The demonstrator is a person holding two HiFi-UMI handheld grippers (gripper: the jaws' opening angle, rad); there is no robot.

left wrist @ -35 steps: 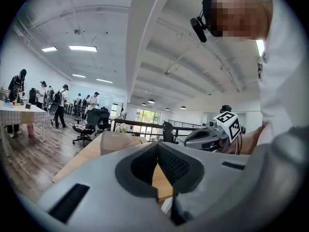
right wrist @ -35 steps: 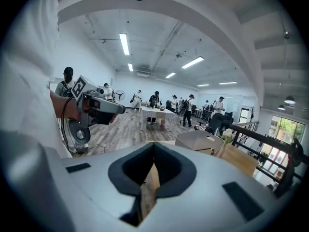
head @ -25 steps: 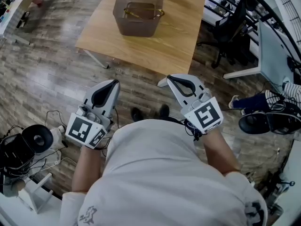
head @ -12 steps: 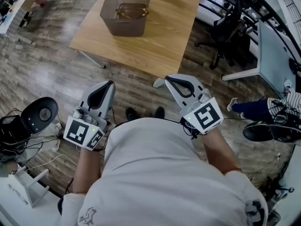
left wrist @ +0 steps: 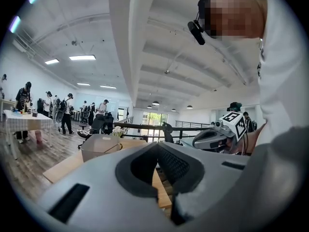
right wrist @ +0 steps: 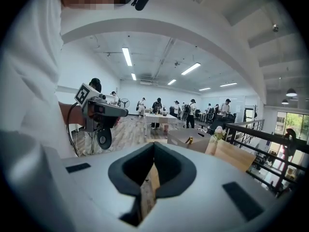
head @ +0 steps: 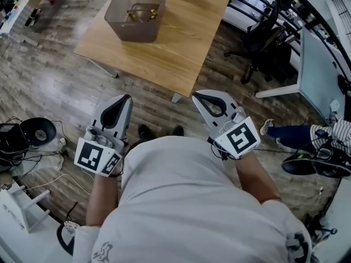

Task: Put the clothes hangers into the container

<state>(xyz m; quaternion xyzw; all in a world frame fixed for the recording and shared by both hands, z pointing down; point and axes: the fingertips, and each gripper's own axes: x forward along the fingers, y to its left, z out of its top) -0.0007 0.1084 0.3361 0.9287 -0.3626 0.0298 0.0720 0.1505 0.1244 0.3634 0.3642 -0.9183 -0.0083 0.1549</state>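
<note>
A brownish translucent container (head: 134, 12) stands on the wooden table (head: 175, 43), far ahead of me. Gold clothes hangers (head: 141, 12) lie inside it. Both grippers hang over the floor, close to the person's body and well short of the table. My left gripper (head: 127, 97) is shut with nothing in it. So is my right gripper (head: 196, 96). The left gripper view shows its shut jaws (left wrist: 157, 146) with the container (left wrist: 99, 146) beyond them. In the right gripper view the shut jaws (right wrist: 153, 146) point toward the container (right wrist: 186, 138).
A black office chair (head: 263, 32) and a white desk (head: 318, 64) stand to the right of the table. Black equipment with cables (head: 27, 133) sits on the floor at the left. A seated person's legs and shoes (head: 307, 158) are at the right. A small flower vase (right wrist: 216, 141) stands on the table.
The table and container have slid toward the upper left of the head view. Both grippers stay shut and empty near the body.
</note>
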